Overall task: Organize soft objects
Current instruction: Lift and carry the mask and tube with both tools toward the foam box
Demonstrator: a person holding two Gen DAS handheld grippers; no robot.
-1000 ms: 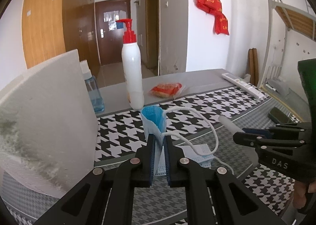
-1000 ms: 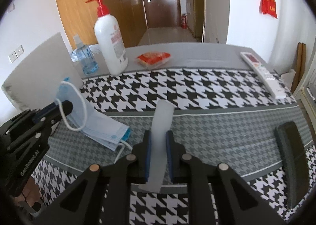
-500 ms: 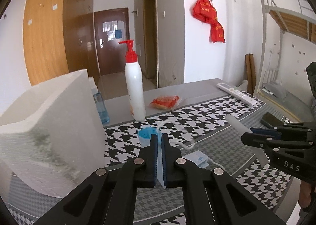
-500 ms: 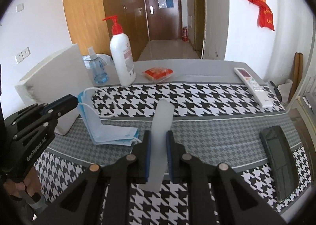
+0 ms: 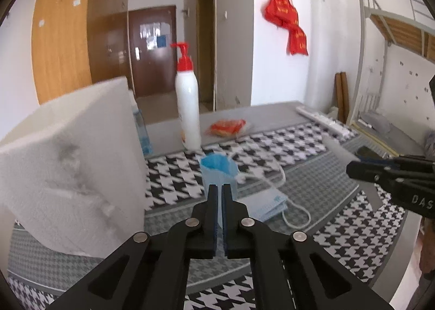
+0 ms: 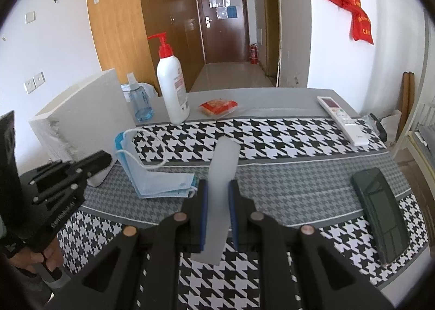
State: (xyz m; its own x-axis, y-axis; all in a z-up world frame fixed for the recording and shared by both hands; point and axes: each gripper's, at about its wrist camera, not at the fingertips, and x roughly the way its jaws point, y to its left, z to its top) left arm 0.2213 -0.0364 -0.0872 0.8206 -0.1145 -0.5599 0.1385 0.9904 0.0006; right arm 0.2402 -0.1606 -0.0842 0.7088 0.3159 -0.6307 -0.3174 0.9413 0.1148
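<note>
1. Left gripper (image 5: 219,192) reaches level over the bench (image 6: 285,187), its fingers (image 5: 212,198) pinched nearly together on the raised end of a pale blue pleated face mask (image 6: 160,183); the mask's other end lies flat on the grey houndstooth cloth, white ear loops trailing.
2. Right gripper (image 6: 218,193) points forward, fingers (image 6: 202,201) clamped on a translucent grey flat strip (image 6: 221,190) that sticks up and out between them.
3. Lettering: "DAS" on the right gripper's side; "GenRobot.AI" on the left one's.
4. A white foam block (image 5: 70,163) stands just left of the mask; a white pump bottle with a red top (image 6: 172,87) stands behind, label too blurred to read.
</note>
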